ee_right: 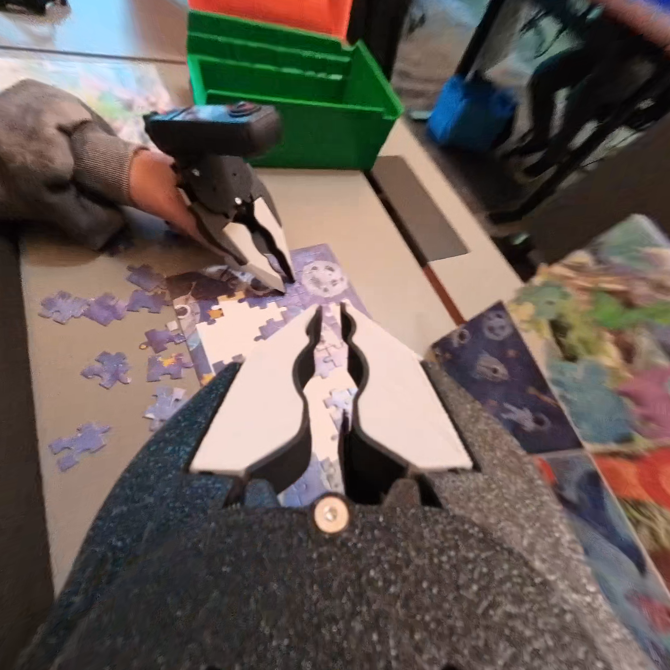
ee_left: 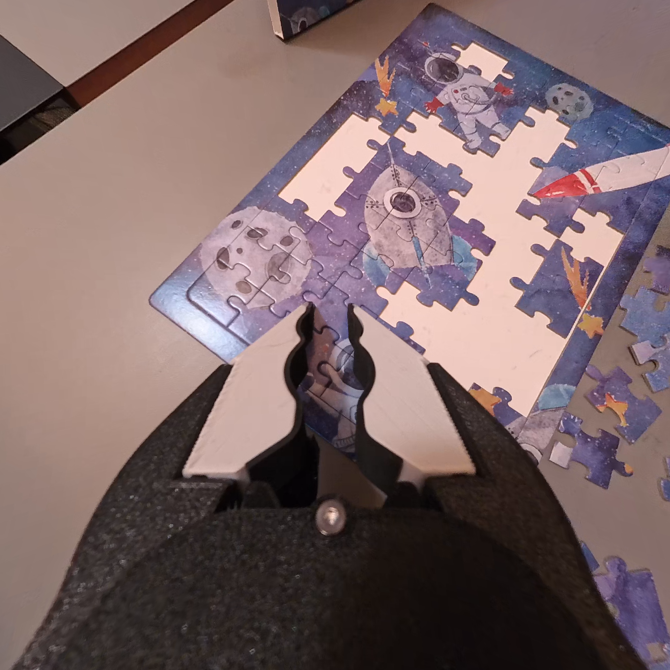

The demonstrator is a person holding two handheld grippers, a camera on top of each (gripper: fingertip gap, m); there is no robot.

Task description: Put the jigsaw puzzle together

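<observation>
the left gripper (ee_left: 329, 306) hangs low over the near corner of the jigsaw puzzle (ee_left: 409, 232), with its two white fingers a little apart and nothing between them. its tips sit just past a picture of an astronaut and close to the grey moon (ee_left: 253, 259), which lies ahead and to the left of it. the puzzle lies flat on the grey worktop (ee_left: 127, 181) in a blue frame, and many white holes show ahead of the gripper and to its right. loose puzzle pieces (ee_left: 623, 395) lie on the worktop to the right of the gripper, beside the frame. the right gripper (ee_right: 330, 308) hangs over the other side of the puzzle, fingers a little apart too and holding nothing. ahead of it and to the left, a hand (ee_right: 156, 192) in a grey sleeve holds the left gripper with its tips down on the puzzle. a green box (ee_right: 290, 108) stands far ahead of the right gripper. a puzzle box lid (ee_right: 504, 380) lies just to its right.
</observation>
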